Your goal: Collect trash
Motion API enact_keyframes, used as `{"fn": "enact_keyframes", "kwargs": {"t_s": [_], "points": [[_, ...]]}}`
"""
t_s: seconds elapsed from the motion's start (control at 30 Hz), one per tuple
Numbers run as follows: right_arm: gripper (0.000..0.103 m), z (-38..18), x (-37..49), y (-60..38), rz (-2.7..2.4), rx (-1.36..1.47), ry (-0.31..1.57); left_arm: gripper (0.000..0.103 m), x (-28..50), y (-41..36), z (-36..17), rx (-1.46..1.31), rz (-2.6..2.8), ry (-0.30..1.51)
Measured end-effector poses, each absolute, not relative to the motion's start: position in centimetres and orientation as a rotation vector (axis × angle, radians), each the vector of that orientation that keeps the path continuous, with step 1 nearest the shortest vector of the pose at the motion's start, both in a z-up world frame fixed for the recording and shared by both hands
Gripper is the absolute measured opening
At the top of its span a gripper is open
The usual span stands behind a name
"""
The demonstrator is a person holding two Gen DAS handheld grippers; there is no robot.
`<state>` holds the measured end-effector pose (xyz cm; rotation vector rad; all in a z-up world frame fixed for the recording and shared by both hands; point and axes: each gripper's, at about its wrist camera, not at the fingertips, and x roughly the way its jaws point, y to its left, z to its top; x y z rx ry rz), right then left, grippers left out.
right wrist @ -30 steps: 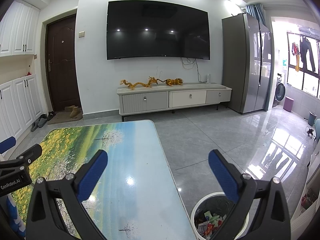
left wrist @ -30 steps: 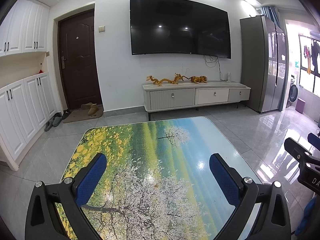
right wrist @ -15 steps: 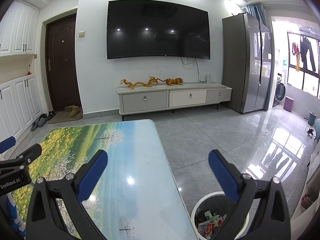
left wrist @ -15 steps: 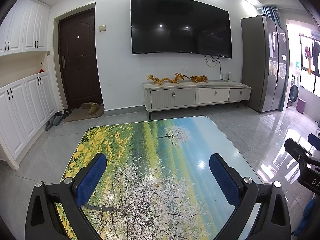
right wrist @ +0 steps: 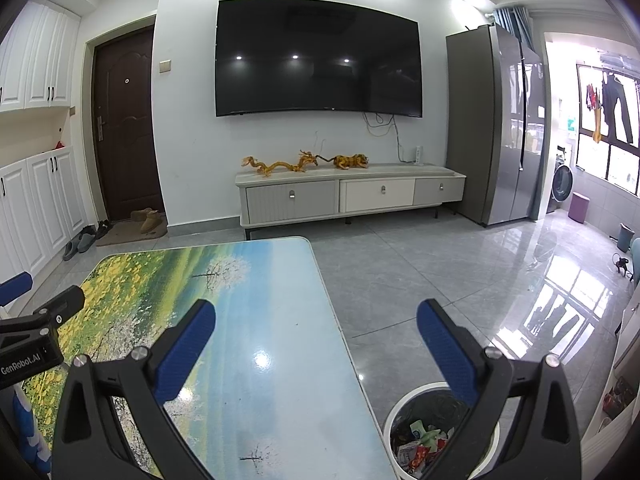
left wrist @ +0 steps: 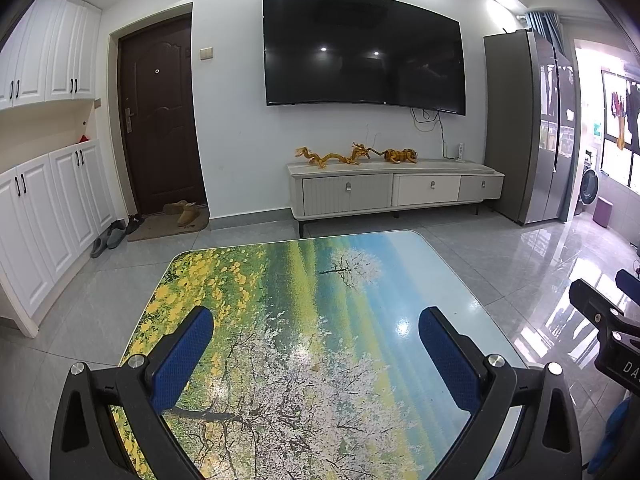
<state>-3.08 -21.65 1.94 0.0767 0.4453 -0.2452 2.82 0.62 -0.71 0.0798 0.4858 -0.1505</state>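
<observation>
A low table (left wrist: 340,280) (right wrist: 256,304) with a printed landscape top fills the foreground of both views. My left gripper (left wrist: 316,322) hovers open above its middle, with nothing between the blue pads. My right gripper (right wrist: 316,316) stands open over the table's right edge, also empty. On the floor to the right of the table sits a white-rimmed trash bin (right wrist: 400,412) lined with a dark bag and holding colourful wrappers (right wrist: 420,440). A tiny brown speck (left wrist: 316,367) lies on the table top. Each gripper shows at the edge of the other's view.
A TV cabinet (left wrist: 396,192) with golden dragon figures stands against the far wall under a large TV (left wrist: 360,48). A grey fridge (right wrist: 496,128) is at the right, white cupboards (left wrist: 40,200) and a brown door (left wrist: 160,120) at the left. Shoes (left wrist: 112,236) lie by the door.
</observation>
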Motion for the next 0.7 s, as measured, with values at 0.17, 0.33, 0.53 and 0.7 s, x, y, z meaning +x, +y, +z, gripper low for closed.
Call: {"fn": "enact_keyframes", "kwargs": {"t_s": [0.17,0.33,0.53,0.7], "points": [[0.101,2.01,-3.04,-21.61,-0.245,0.077,0.446,0.103,2.76,0.6,-0.85,0.082,-0.148,0.486],[0.101,2.01,-2.99,-21.59,-0.244,0.077,0.447,0.103,2.75,0.6,-0.89,0.082,-0.145,0.485],[0.101,2.0,-2.94,-21.6,-0.244,0.079,0.45,0.103,2.46,0.34,-0.92,0.088,-0.129,0.484],[0.101,1.49,-2.72,-21.36,-0.242,0.078,0.454,0.103,2.4,0.28,-1.06,0.088,-0.125,0.485]]}}
